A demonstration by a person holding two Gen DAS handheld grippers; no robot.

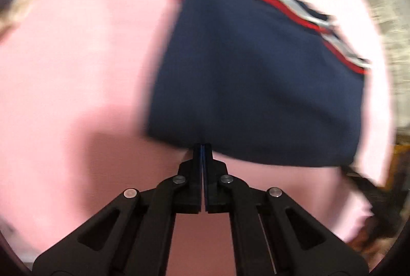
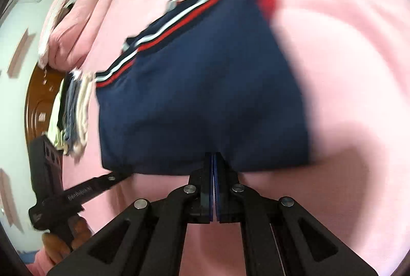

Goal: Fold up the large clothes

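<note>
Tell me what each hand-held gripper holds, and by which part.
Both hold the navy garment by its near edge: the left hand-held gripper and the right hand-held gripper are each pinched shut on it.

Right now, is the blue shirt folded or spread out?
Folded: the navy garment forms a compact block on the pink sheet, its sleeve tucked under.

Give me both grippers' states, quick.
Left gripper: shut on the near edge of the navy garment.
Right gripper: shut on the same garment's near edge.
</note>
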